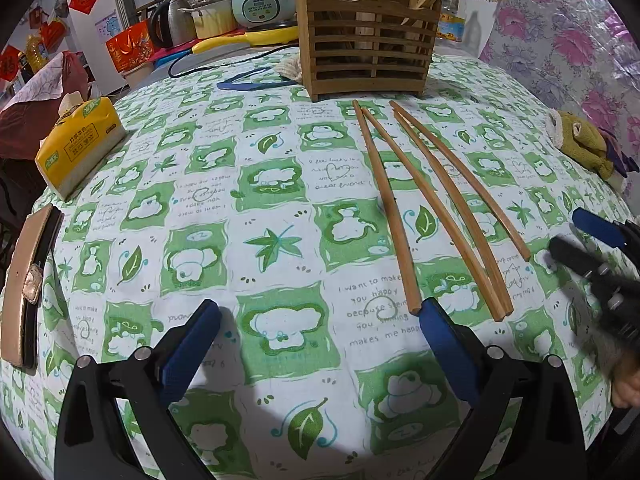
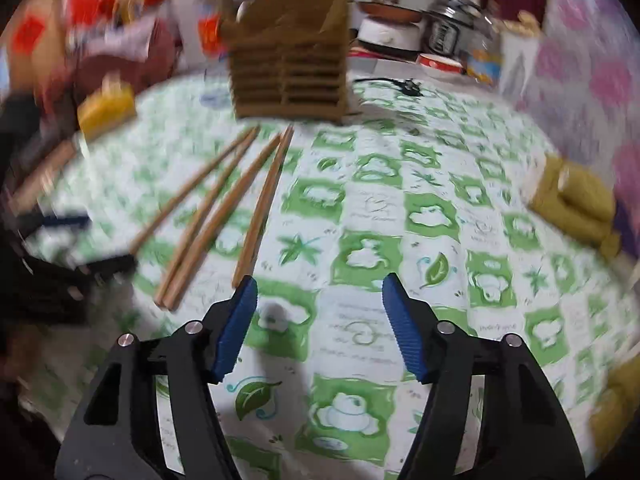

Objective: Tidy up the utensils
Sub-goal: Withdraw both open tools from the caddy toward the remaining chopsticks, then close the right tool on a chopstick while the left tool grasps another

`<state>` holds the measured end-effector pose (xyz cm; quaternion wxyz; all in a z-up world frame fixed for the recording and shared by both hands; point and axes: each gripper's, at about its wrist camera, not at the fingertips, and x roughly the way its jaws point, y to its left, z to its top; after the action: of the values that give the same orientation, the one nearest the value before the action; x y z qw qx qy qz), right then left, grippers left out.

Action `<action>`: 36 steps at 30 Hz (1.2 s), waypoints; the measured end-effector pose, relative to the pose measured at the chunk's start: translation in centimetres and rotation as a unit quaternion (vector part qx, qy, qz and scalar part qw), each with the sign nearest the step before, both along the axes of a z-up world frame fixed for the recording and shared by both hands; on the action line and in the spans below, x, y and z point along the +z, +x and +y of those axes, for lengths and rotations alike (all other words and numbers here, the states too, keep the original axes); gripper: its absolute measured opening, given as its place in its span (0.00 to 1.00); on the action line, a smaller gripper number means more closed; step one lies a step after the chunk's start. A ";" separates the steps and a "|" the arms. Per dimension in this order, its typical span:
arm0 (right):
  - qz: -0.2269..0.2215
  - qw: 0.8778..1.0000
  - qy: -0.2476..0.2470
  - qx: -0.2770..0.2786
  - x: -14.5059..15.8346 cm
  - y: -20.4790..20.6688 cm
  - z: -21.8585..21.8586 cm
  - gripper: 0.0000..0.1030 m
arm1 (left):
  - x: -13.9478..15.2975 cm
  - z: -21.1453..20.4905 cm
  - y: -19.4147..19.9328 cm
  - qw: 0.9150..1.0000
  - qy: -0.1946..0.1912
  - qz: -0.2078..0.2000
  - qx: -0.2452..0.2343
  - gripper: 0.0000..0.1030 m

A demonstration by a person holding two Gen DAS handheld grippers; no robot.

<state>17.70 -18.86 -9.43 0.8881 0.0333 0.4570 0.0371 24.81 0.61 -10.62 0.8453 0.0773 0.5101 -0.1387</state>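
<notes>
Nearest in each wrist view are the grippers. The left gripper (image 1: 320,312) stands spread wide over the cloth (image 1: 280,208), nothing between its pads; its right pad (image 1: 444,344) sits just beside the near end of the leftmost chopstick, and whether it touches I cannot tell. The right gripper (image 2: 318,300) is also spread and empty, its left pad (image 2: 236,320) just at the near tip of the rightmost chopstick.

Taking the holder (image 1: 366,28) as landmark: four chopsticks (image 1: 432,208) lie loose on the cloth in front of it, far tips close to its base, near ends fanned toward the grippers. More sticks already stand inside it.

The step in hand looks like the approach to a first pick; nothing is lifted yet. The blurred right view suggests that hand is moving.

Next, one gripper should straddle a single stick near its end, close on it, lift, and tip it upright into the holder. Thin round sticks may roll or slip.
</notes>
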 end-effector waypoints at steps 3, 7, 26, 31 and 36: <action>-0.001 1.000 0.002 0.010 0.0 0.0 0.3 0.62 | 0.0 0.1 0.0 1.000 0.000 0.000 0.000 0.95; -0.020 0.998 -0.029 0.048 0.4 -0.8 2.2 0.62 | 0.0 0.1 0.0 1.000 -0.001 0.000 -0.002 0.95; -0.023 0.995 -0.050 0.079 0.3 -0.9 3.6 0.60 | 0.8 -1.9 -2.0 0.997 -0.010 -0.032 -0.070 0.44; -0.023 0.995 -0.049 0.082 0.3 -1.0 3.8 0.57 | 0.7 -2.2 -2.3 0.996 -0.019 -0.029 -0.079 0.39; -0.014 0.996 -0.044 0.081 0.1 -0.7 3.8 0.45 | 0.7 -2.8 -2.1 0.996 -0.022 -0.030 -0.085 0.30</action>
<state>16.98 -15.04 -9.29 0.8892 -0.0437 0.4465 0.0895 22.66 -2.15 -9.95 0.8469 0.1057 0.4731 -0.2184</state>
